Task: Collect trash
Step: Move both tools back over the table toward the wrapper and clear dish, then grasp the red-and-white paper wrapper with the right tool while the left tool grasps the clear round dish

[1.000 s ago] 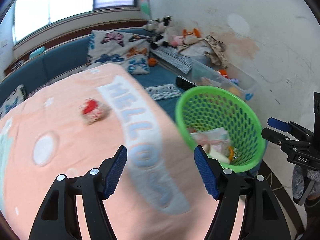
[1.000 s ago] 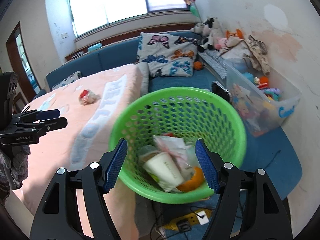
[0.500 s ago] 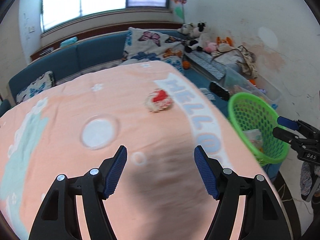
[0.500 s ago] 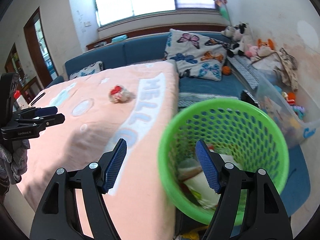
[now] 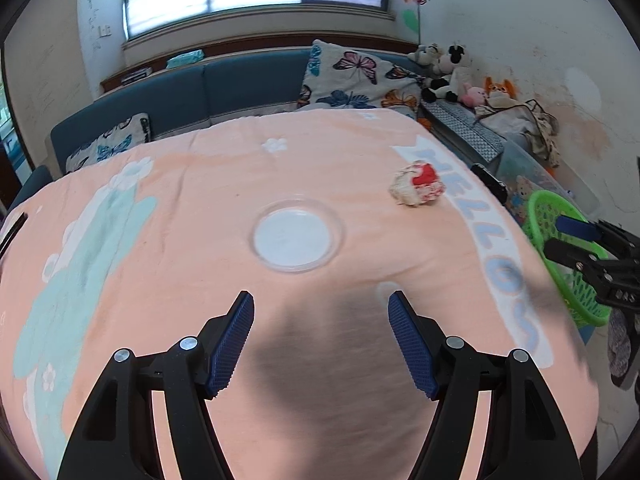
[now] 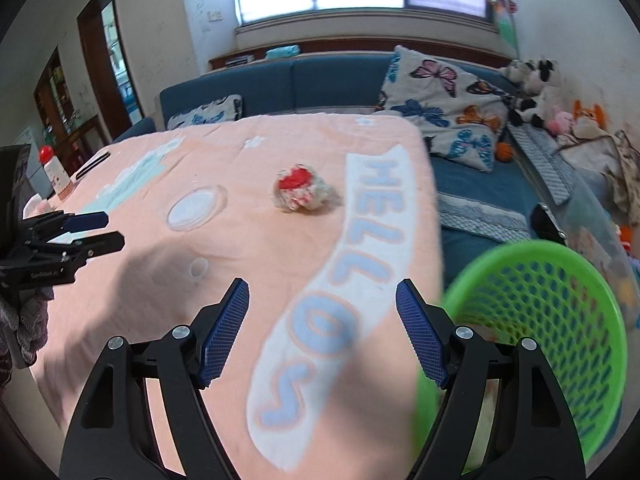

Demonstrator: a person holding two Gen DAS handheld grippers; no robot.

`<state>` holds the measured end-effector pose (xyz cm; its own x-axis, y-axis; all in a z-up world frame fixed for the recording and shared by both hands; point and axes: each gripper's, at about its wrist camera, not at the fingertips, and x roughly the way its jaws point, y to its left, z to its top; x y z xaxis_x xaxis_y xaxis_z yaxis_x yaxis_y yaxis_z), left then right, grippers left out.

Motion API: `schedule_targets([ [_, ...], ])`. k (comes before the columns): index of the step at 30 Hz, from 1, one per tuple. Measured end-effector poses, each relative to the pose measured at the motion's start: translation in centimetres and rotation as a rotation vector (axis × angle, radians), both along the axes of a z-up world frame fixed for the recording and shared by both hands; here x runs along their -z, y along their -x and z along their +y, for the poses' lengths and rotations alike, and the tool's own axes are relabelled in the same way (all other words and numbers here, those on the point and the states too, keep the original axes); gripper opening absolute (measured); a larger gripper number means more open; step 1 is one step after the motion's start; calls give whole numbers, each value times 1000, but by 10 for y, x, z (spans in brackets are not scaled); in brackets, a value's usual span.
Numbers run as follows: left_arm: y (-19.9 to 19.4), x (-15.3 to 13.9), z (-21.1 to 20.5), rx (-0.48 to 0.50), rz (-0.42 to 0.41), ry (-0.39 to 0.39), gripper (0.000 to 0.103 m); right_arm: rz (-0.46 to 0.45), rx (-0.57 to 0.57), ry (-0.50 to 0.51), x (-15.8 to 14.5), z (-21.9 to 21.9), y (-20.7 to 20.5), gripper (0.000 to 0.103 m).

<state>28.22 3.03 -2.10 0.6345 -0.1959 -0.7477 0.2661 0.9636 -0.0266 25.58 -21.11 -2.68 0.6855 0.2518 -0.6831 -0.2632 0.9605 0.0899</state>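
A crumpled white and red wrapper [image 5: 418,188] lies on the peach blanket [image 5: 200,216]; it also shows in the right wrist view [image 6: 301,193]. A clear round plastic lid [image 5: 298,238] lies left of it, also in the right wrist view [image 6: 196,208]. A green mesh basket [image 6: 552,332] stands off the blanket's right edge, seen too in the left wrist view [image 5: 560,256]. My left gripper [image 5: 321,340] is open and empty above the blanket, short of the lid. My right gripper [image 6: 322,332] is open and empty over the blanket's right part, beside the basket.
A blue sofa [image 6: 328,80] with butterfly pillows [image 6: 436,92] runs behind the blanket. Plush toys [image 5: 452,68] and a clear storage bin [image 5: 532,168] sit at the right wall. A small bottle with a red cap [image 6: 54,170] stands at the far left.
Both grippers have swung left, away from the basket and towards the blanket. The basket has slid to the right edge of both views; the wrapper and lid are now nearer the middle.
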Motion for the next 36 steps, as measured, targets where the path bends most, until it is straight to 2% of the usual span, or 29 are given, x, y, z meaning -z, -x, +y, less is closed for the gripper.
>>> schedule_targets([
  [11, -28, 13, 34, -48, 20, 4, 67, 43, -40, 42, 22, 49, -86, 76],
  [22, -75, 28, 50, -104, 63, 33, 61, 94, 4, 40, 43, 58, -148, 72],
  [27, -95, 33, 48, -116, 84, 62, 59, 114, 6, 29, 48, 57, -156, 62],
  [32, -109, 44, 37, -103, 107, 56, 53, 99, -2, 18, 43, 51, -143, 58],
  [36, -120, 53, 37, -110, 130, 79, 40, 81, -8, 16, 33, 40, -126, 58],
])
